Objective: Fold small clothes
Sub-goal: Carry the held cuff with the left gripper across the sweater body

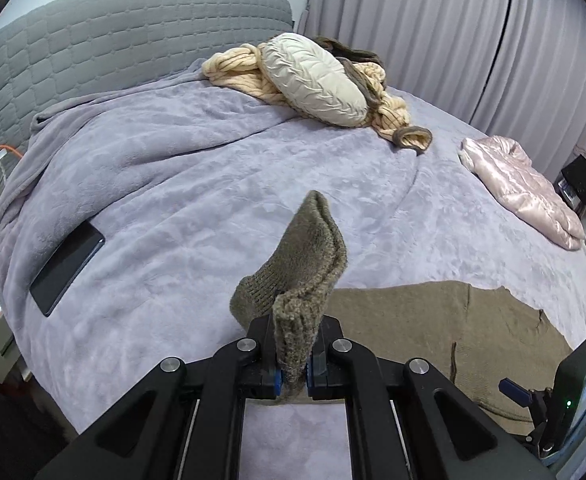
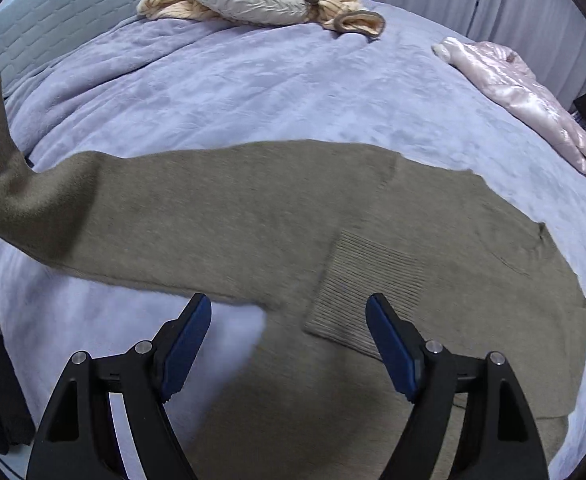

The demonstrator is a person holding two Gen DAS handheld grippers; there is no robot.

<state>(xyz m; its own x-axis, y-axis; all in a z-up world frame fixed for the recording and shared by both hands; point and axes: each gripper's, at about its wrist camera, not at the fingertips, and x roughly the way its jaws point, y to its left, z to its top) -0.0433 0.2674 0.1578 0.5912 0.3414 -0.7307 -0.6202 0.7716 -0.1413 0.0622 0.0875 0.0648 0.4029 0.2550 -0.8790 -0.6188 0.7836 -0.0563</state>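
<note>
Soft, even, cool indoor light is falling across both views, casting only faint shadows. Fisheye distortion is bending the edges and darkening the corners. The near brown sweater (image 2: pixel 253 216) is blurring slightly on the left.

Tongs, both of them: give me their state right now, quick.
Left tongs: closed on the brown sweater's sleeve cuff, lifted off the bed.
Right tongs: open, holding nothing, above the sweater.

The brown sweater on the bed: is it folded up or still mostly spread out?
Mostly spread. The brown sweater lies flat across the blanket, one sleeve stretched left and lifted by the left hand-held gripper; the other cuff lies folded onto its body.
</note>
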